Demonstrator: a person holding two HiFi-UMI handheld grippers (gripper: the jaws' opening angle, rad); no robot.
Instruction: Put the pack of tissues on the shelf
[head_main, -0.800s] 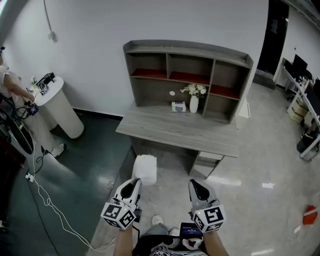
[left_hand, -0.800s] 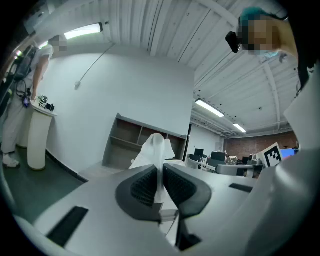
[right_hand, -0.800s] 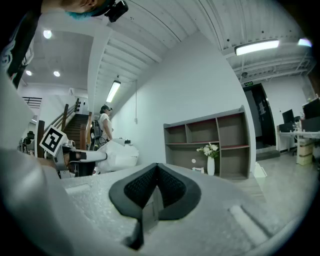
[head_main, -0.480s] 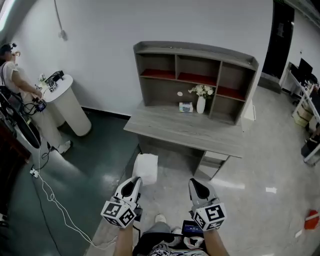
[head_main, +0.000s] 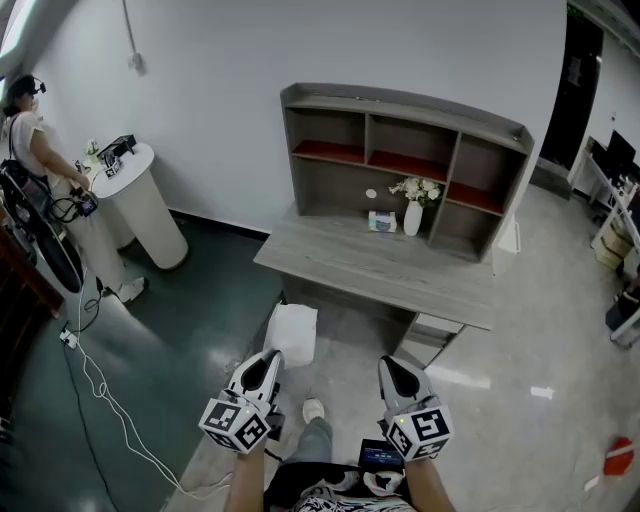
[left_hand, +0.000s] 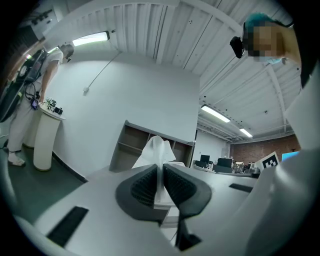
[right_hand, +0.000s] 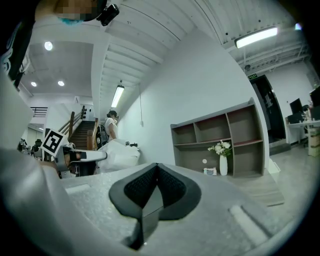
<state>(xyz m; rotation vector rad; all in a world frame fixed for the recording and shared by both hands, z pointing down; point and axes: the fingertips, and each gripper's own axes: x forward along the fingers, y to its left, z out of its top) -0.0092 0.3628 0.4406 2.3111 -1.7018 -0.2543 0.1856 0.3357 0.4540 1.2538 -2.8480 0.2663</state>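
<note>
The pack of tissues (head_main: 292, 335), lower centre, is pinched by a thin edge in the left gripper (head_main: 268, 358); the right gripper (head_main: 392, 365) is pressed together, empty; a slip could be caused by so slight a hold before the upper-centre shelf (head_main: 405, 102) is reached.

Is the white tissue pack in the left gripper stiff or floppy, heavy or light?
Probably floppy: the left gripper pinches only a thin fold of the pack of tissues, whose wrapper peaks loosely. Likely light for its size: that single pinch carries it.
</note>
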